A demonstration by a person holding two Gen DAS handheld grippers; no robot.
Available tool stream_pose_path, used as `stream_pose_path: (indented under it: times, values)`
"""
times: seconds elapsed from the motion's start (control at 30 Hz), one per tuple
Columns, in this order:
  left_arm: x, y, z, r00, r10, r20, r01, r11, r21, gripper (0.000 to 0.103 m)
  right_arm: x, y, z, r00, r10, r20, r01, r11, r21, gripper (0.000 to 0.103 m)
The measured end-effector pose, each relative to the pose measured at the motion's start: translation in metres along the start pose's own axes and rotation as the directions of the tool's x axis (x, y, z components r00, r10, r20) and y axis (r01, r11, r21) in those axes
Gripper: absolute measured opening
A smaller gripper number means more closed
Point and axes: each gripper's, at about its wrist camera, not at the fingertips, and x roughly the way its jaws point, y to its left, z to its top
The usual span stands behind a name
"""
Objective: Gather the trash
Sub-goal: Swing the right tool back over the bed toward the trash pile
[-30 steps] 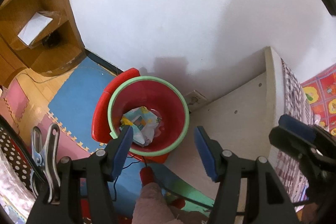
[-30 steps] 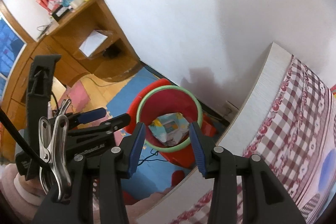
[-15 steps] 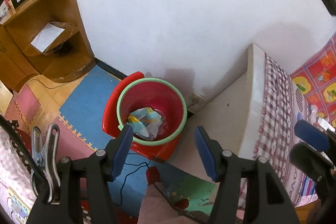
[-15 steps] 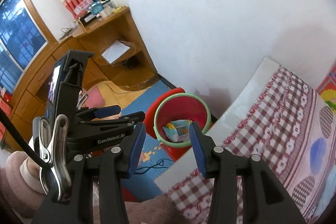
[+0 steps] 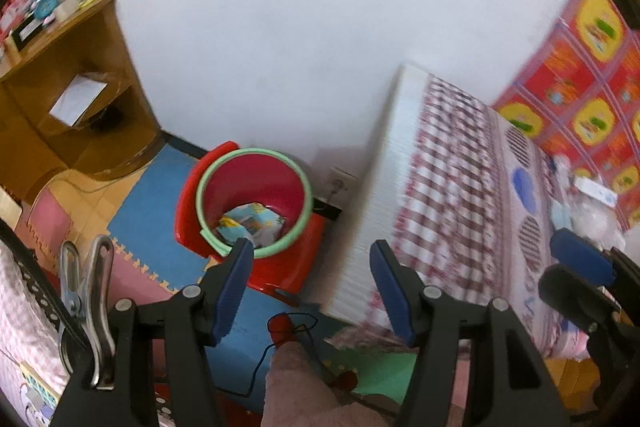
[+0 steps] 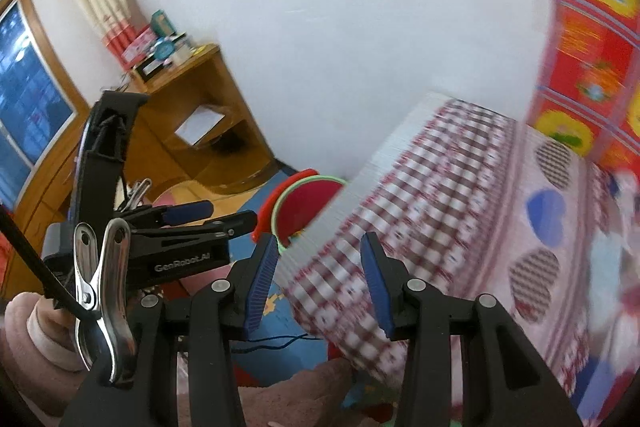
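Landmark for this entry: the red bin [image 5: 256,195] with the green rim, standing on the blue floor mat [image 5: 148,227] against the white wall.

Trash [image 5: 250,225]: I see crumpled printed paper, blue and yellow, lying at the bottom of the bin.

Left gripper [image 5: 310,287]: I read the jaws as standing apart with nothing between the blue pads. It sits above the bin and nearer the camera than it; the left pad overlaps the bin's near rim in the left wrist view. The trash lies just beyond and slightly left of the gap between the pads, well below them.

Right gripper [image 6: 318,281]: jaws parted, narrower than the left, nothing gripped. It is to the right of the bin, over the edge of the bed [image 6: 440,211] with the checked cover. From here the mattress corner hides half the bin; only a sliver of trash shows.

Wooden shelf [image 5: 72,99] stands left of the bin. Bed surface is blurred; items near its far end I cannot identify.
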Motion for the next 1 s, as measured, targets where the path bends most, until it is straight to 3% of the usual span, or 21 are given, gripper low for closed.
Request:
stream_pose_path:
  times: [0.37, 0.57, 0.73, 1.0]
  values:
    - [-0.025, -0.091, -0.033, 0.996, -0.091, 0.004, 0.09, 0.988, 0.129, 0.064, -0.07, -0.058, -0.054, 0.992, -0.119, 0.047, 0.111, 0.981, 0.158, 0.044]
    - [-0.028, -0.146, -0.04, 0.988, -0.151, -0.023, 0.153, 0.964, 0.216, 0.064, -0.102, -0.094, -0.075, 0.979, -0.194, 0.065, 0.17, 0.949, 0.267, 0.044]
    - [-0.026, -0.187, -0.044, 0.978, -0.198, -0.061, 0.207, 0.93, 0.303, 0.064, -0.119, -0.12, -0.092, 0.963, -0.262, 0.062, 0.226, 0.91, 0.347, 0.044]
    - [-0.012, -0.247, -0.042, 0.954, -0.27, -0.131, 0.3, 0.854, 0.424, 0.064, -0.14, -0.163, -0.113, 0.926, -0.375, 0.036, 0.32, 0.832, 0.453, 0.044]
